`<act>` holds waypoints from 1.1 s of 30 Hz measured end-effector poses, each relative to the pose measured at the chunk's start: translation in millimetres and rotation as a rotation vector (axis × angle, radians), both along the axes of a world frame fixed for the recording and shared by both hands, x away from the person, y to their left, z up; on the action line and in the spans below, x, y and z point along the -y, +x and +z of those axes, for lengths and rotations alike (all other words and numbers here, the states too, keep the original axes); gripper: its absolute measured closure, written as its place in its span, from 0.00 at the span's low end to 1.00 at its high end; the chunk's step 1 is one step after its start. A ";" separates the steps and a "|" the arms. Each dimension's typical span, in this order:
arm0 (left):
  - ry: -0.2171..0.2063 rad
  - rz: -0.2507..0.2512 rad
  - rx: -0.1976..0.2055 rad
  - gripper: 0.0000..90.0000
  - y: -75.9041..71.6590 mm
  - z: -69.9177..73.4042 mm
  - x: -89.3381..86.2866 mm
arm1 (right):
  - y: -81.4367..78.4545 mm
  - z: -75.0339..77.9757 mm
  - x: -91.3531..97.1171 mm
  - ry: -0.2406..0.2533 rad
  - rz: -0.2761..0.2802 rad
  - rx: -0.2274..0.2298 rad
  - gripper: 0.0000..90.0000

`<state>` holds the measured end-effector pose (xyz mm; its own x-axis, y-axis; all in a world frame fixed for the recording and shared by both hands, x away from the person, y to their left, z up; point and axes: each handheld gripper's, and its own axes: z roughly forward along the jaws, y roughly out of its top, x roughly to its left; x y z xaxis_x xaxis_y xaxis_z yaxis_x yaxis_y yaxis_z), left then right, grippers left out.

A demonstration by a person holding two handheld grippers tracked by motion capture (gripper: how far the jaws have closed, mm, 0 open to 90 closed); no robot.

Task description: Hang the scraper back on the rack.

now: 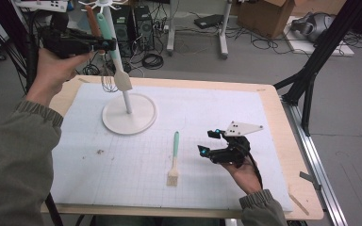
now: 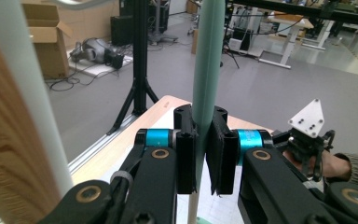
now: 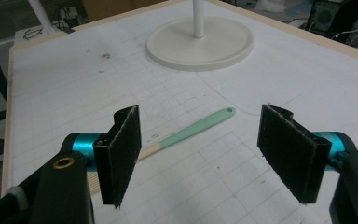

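Note:
My left gripper (image 1: 107,44) is raised at the far left beside the white stand, shut on the mint-green handle of a spatula (image 1: 115,56) whose cream blade hangs below. In the left gripper view both pads clamp that handle (image 2: 208,70), and the gripper (image 2: 206,156) holds it upright. The stand's round base (image 1: 129,114) rests on the white mat. A pastry brush (image 1: 174,157) with a mint handle lies flat on the mat. My right gripper (image 1: 208,141) hovers just right of the brush, open, with nothing between its jaws (image 3: 205,154); the brush (image 3: 191,130) lies beyond them.
A wooden-handled utensil (image 1: 92,21) hangs on the stand, and whisk wires (image 1: 108,84) show behind the pole. The white mat (image 1: 245,108) covers a wooden table (image 1: 283,122). A black frame leg (image 1: 306,80) stands off the right edge; boxes and cables lie on the floor beyond.

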<state>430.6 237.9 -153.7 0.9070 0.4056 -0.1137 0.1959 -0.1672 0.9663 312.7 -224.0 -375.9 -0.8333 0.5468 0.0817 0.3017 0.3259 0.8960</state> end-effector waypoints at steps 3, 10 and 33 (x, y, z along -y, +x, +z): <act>-0.010 0.002 -0.005 0.92 2.6 0.7 -1.2 | -0.1 0.0 -0.4 0.002 0.001 0.005 0.32; -0.021 0.011 -0.020 0.92 8.5 -1.5 -3.1 | 0.1 0.0 0.0 0.004 0.003 0.005 0.33; -0.041 0.030 -0.049 0.91 17.5 -6.3 -7.2 | -1.7 0.8 -0.5 0.005 0.012 0.007 0.32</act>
